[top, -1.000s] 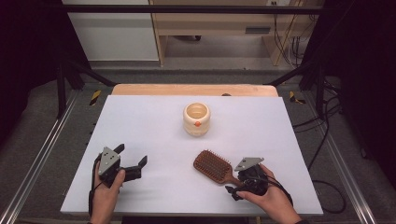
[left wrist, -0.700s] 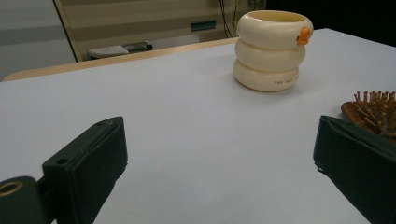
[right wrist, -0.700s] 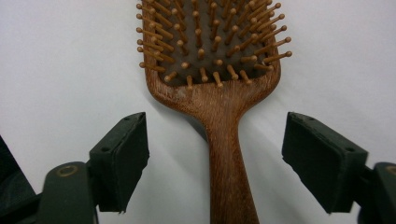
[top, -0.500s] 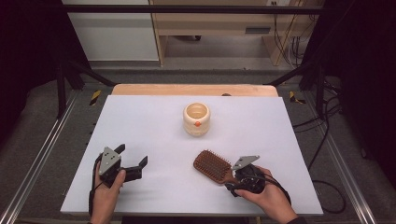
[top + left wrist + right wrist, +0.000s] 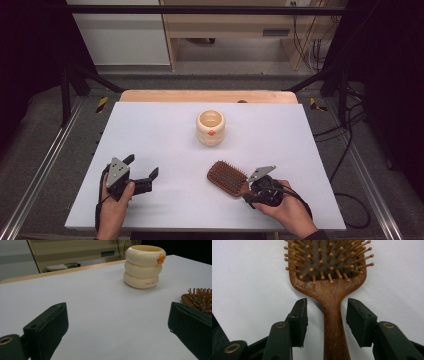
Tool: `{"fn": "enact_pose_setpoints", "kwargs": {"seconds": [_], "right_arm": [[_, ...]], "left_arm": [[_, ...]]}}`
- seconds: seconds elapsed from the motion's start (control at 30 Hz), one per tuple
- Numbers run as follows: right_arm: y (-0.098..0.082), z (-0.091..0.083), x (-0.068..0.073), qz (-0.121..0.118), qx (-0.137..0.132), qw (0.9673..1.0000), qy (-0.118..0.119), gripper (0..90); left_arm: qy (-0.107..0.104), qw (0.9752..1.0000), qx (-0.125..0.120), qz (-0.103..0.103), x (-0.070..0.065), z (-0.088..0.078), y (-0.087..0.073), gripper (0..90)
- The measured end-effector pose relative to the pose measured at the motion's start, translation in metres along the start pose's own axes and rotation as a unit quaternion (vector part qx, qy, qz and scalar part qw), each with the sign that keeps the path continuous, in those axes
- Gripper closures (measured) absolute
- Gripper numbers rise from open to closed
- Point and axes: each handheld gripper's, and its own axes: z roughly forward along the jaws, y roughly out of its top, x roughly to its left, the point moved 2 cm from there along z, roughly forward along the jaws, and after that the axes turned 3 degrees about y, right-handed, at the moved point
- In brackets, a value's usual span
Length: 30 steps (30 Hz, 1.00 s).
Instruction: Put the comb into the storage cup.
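I am holding my right gripper low at the near right of the white worktop, pointing it along the handle of the wooden hairbrush; its jaws have just been closing, and in the right gripper view the brush handle is lying between the two pads with a gap showing on either side, so they are not yet pressing on it; the hairbrush is lying bristles up on the worktop, its paddle head pointing away from my right hand toward the middle of the worktop. My left gripper is sitting at the near left, well apart from the brush; its jaws are standing wide with nothing between them. In the left gripper view the cream ringed cup is standing upright farther back, with a small orange knob on its side, and the brush's bristles are showing near the right jaw.
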Motion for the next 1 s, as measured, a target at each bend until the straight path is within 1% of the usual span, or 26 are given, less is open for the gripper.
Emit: {"fn": "enact_pose_setpoints", "kwargs": {"seconds": [0.4, 0.63, 1.0], "right_arm": [[0.0011, 0.0004, -0.0019, -0.007, 0.014, 0.9999, 0.001, 58.5], [0.003, 0.0015, -0.0016, -0.009, 0.025, 0.9996, 0.002, 59.5], [0.0067, 0.0029, -0.0024, -0.013, 0.05, 0.9986, 0.007, 60.5]], "left_arm": [[-0.002, 1.0, 0.0, 0.001, 0.0, 0.0, 0.0002, 3.2], [-0.002, 1.0, 0.0, 0.0, -0.0002, 0.0001, 0.0002, 3.2], [-0.004, 1.0, 0.001, 0.002, -0.0006, 0.0003, 0.0003, 3.2]]}}
